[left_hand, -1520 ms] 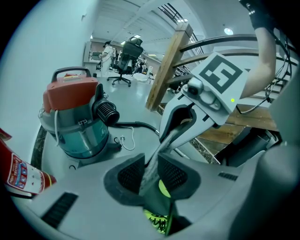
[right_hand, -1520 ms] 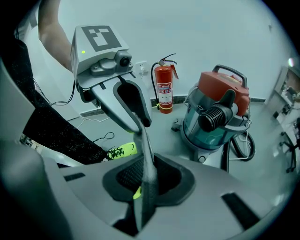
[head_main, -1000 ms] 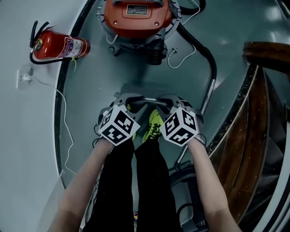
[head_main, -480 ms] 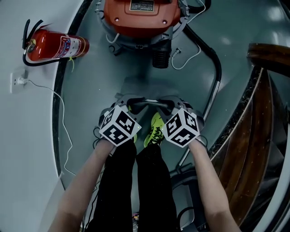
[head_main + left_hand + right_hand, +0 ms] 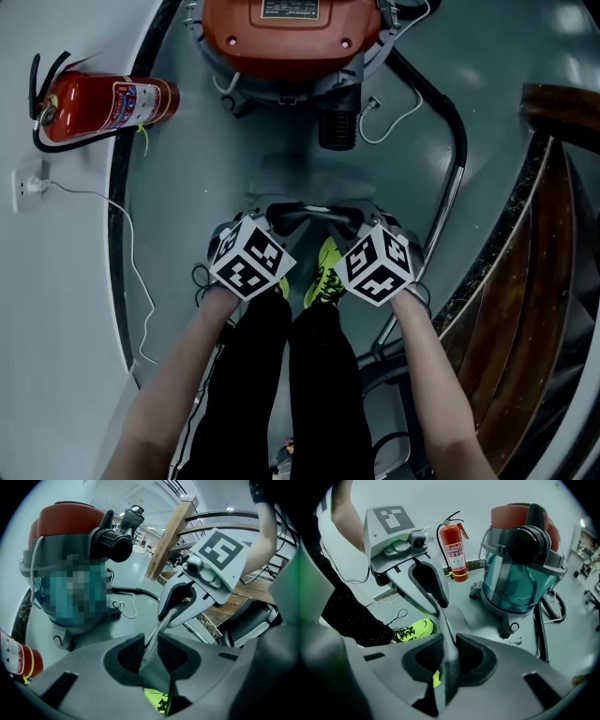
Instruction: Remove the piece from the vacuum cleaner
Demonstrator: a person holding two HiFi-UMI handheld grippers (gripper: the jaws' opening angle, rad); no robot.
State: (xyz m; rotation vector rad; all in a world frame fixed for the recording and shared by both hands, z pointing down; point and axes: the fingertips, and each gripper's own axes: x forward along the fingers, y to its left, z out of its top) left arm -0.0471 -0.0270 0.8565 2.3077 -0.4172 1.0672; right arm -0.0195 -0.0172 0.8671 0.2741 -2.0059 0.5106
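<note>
While the vacuum cleaner [image 5: 281, 37] stands on the floor [image 5: 234, 159] ahead of me, the thin grey piece [image 5: 305, 210] is held apart from it, above my yellow-green shoe [image 5: 323, 272], bridging both tools. Left tool [image 5: 150, 651]: jaws nearly together, clamped on one end. Right tool [image 5: 450, 656]: likewise, on the other end. Right of the cleaner, black hose [image 5: 450, 122]; left, by the wall, red fire extinguisher [image 5: 94, 103]

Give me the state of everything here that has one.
Thin grey sheet-like piece: clamped between both grippers.
Left gripper: shut on the piece.
Right gripper: shut on the piece.
Red-topped canister vacuum cleaner: upright on the floor.
Red fire extinguisher: upright by the wall.
White plug: in the wall socket.
</note>
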